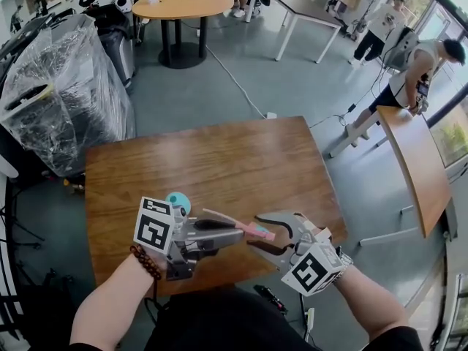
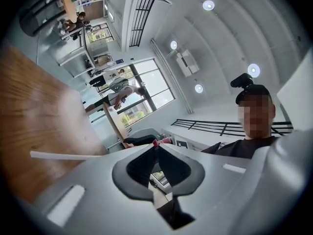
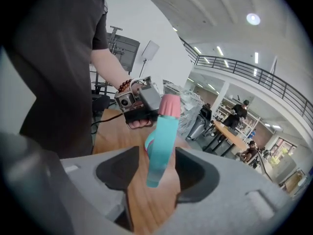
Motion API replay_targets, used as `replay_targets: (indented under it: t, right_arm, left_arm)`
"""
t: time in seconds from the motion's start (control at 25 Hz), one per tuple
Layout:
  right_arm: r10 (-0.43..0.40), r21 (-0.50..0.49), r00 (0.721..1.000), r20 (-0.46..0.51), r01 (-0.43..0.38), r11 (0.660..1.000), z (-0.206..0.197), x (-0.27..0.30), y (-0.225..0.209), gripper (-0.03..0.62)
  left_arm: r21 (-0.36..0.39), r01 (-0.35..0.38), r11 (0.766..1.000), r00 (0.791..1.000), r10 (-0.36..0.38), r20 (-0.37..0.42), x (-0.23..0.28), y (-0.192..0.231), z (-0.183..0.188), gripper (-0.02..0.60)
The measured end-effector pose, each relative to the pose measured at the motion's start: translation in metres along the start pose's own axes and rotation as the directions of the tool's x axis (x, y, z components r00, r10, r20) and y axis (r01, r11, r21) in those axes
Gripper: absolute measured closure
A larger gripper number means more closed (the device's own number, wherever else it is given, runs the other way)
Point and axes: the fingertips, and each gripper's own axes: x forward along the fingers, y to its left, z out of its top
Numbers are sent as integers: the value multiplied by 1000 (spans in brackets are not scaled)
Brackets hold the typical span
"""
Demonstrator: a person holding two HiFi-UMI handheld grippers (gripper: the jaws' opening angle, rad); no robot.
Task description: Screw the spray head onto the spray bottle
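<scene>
Spray head (image 3: pixel 163 131) between right gripper's (image 3: pixel 155 163) parted jaws, left gripper (image 2: pixel 156 148) pinching

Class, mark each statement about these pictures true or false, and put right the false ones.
1. The left tongs are shut on the spray head. True.
2. The right tongs squeeze the spray head. False: they stand open, with its teal end between them untouched.
3. The table is wooden. True.
4. The spray head is white all over. False: it is teal and pink.
</scene>
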Motion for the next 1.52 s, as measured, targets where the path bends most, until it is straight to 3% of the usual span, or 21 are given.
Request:
replay_targets:
  t: [0.32, 0.56, 0.68, 0.8, 1.04, 1.16, 1.32, 1.52]
  right_arm:
    - [14, -81, 999, -42, -17, 997, 7, 9, 12, 459]
    - [20, -93, 997, -68, -26, 995, 8, 8, 15, 463]
    - [25, -81, 997, -79, -31, 996, 7, 9, 15, 464]
    - [27, -66, 996, -86, -33, 997, 5, 11, 16, 464]
    - [20, -42, 995, -99, -24, 999, 1, 11, 8, 464]
    - [13, -33, 994, -108, -16, 999, -1, 12, 3, 464]
    - [11, -29, 994, -112, -14, 999, 4, 16, -2, 464]
    - [13, -40, 993, -115, -17, 999, 11, 20, -5, 464]
  left_arm:
    - [-27, 34, 999, 999, -34, 21, -12, -2, -9, 540]
    - [-24, 32, 999, 999, -31, 22, -16, -4, -13, 535]
    - [-18, -4, 1000, 1000, 4, 13, -19, 0, -16, 507]
    - [-5, -61, 998, 998, 61, -12, -25, 8, -22, 376]
    - [94, -203, 975, 976, 210, -62, -56, 23, -43, 347]
    - [198, -324, 925, 925, 353, -139, -82, 41, -63, 344]
    - [320, -483, 815, 811, 555, -187, -122, 75, -78, 341]
    - [383, -623, 683, 685, 712, -155, -160, 108, -80, 342]
